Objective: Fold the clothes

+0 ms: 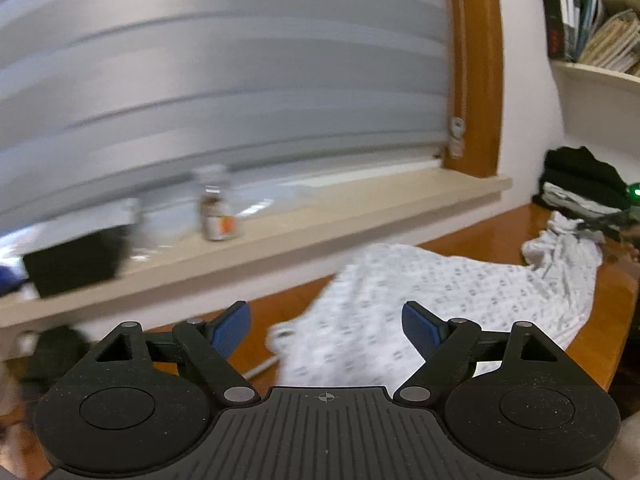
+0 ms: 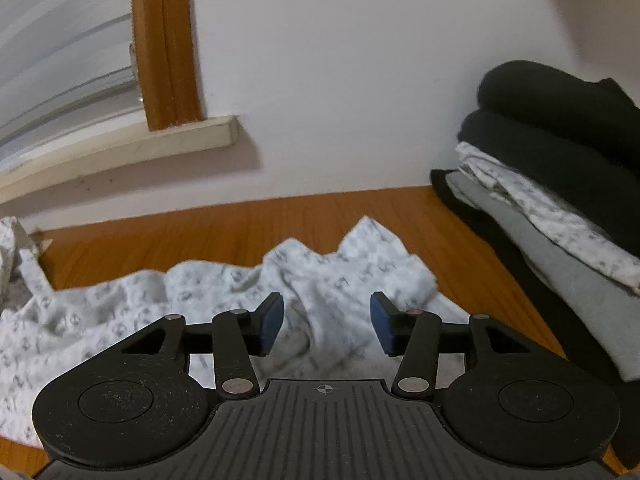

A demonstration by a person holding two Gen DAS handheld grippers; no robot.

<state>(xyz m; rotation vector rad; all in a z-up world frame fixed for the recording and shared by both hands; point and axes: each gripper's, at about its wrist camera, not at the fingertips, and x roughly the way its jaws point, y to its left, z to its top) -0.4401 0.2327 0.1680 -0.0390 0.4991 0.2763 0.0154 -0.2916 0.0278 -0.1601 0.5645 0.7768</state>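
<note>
Plainly, each hand-held gripper, left (image 1: 326, 330) and right (image 2: 326, 324), gapes empty over the patterned garment (image 1: 460, 292).

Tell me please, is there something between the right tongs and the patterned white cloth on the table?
Nothing visible. The right tongs stand open just above the rumpled patterned cloth, with only air between them. The folded pile sits off to the right, out of the way.
</note>
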